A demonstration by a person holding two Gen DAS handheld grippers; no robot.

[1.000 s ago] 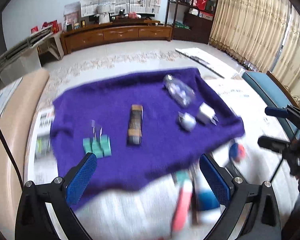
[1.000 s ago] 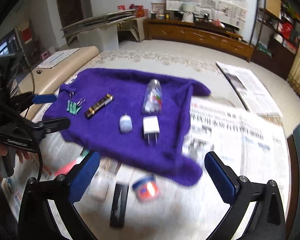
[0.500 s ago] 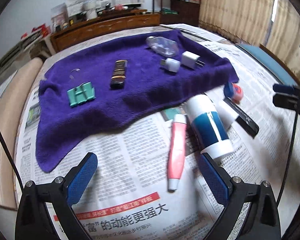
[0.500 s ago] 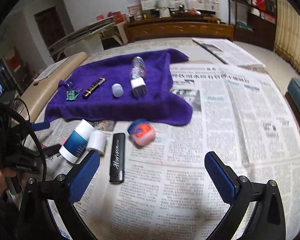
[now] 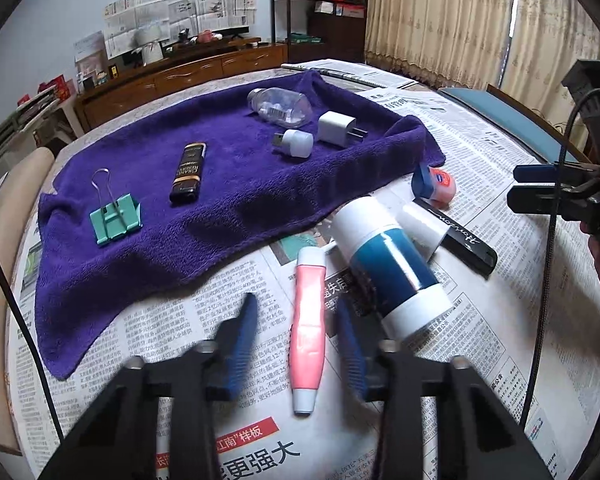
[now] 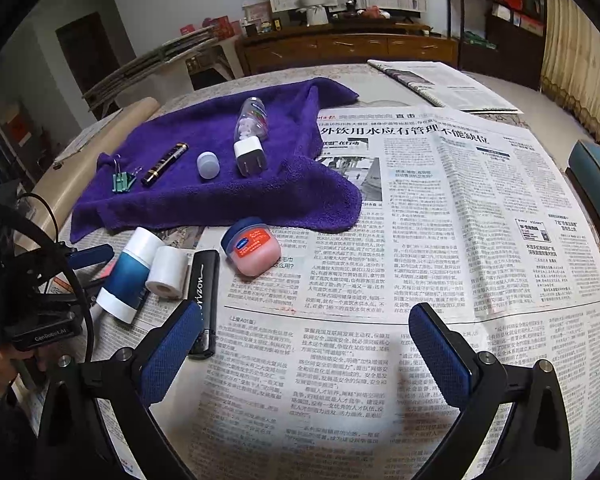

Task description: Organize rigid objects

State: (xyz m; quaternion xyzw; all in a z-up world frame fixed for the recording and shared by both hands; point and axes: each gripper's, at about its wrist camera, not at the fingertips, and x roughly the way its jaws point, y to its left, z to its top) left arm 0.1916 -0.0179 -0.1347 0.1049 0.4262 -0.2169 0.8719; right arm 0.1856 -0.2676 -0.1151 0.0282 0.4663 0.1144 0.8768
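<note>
A purple towel (image 5: 228, 184) (image 6: 220, 188) holds a green binder clip (image 5: 116, 216), a black lighter (image 5: 188, 172), a white plug (image 5: 336, 128), a small white cap-like adapter (image 5: 296, 142) and a clear bottle (image 5: 280, 106). On the newspaper lie a pink tube (image 5: 309, 320), a blue-and-white bottle (image 5: 388, 272) (image 6: 128, 272), a white roll (image 6: 166, 272), a black case (image 6: 202, 300) and a pink jar (image 6: 252, 250). My left gripper (image 5: 300, 344) straddles the pink tube, jaws partly closed and blurred, apart from it. My right gripper (image 6: 300, 352) is open and empty over newspaper.
Newspaper sheets (image 6: 440, 208) cover the table. A beige padded edge (image 5: 0, 216) lies at the left. A blue chair seat (image 5: 500, 116) stands at the right. A wooden cabinet (image 6: 340, 48) and shelves are far behind.
Both grippers came down toward the table. My left gripper moved over the pink tube and its jaws narrowed around it. My right gripper stays wide open.
</note>
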